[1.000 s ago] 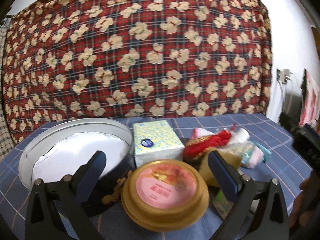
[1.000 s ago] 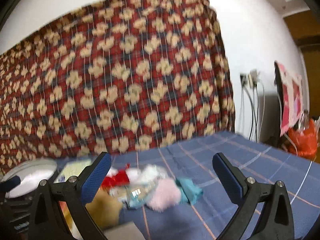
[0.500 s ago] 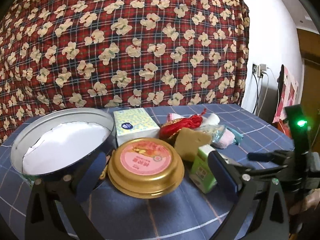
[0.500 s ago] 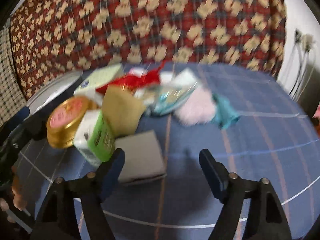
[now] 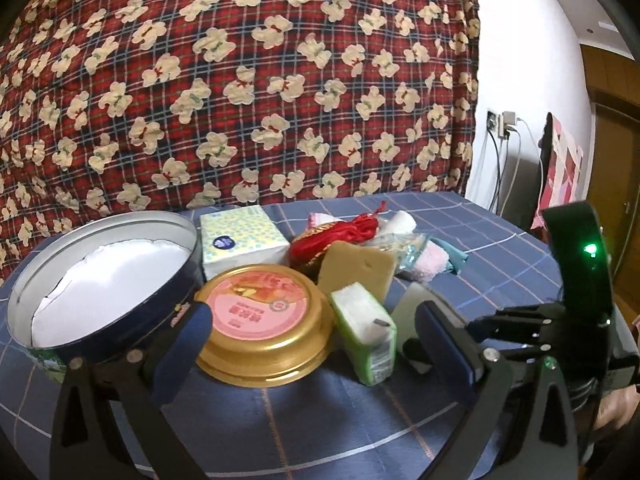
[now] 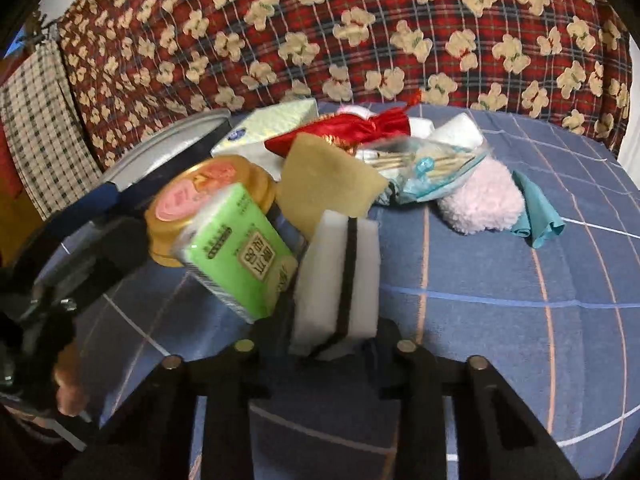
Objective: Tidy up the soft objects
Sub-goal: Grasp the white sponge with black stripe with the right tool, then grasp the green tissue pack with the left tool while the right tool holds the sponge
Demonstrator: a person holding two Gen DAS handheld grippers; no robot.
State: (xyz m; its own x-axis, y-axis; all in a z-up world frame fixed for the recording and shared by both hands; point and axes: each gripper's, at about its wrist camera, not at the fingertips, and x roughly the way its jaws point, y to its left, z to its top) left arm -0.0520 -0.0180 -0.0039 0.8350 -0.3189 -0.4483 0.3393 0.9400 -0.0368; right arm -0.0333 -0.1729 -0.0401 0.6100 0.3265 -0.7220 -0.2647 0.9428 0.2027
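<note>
A white sponge with a black stripe stands on edge between the jaws of my right gripper, which are closing and pressing on its sides. The same sponge shows in the left wrist view, behind my left gripper's right finger. A green tissue packet leans beside the sponge, and a yellow sponge stands behind it. My left gripper hangs open above the table in front of a gold round tin, holding nothing. A pink fluffy piece and a teal cloth lie to the right.
An open round blue tin with a white lining stands at the left. Behind the pile are a boxed tissue pack, a red pouch and a clear bag of swabs. A bear-print blanket rises behind the blue checked table cover.
My right gripper has tipped down towards the table and its jaws have narrowed around the white sponge, which now stands on edge. The left gripper has swung slightly right.
</note>
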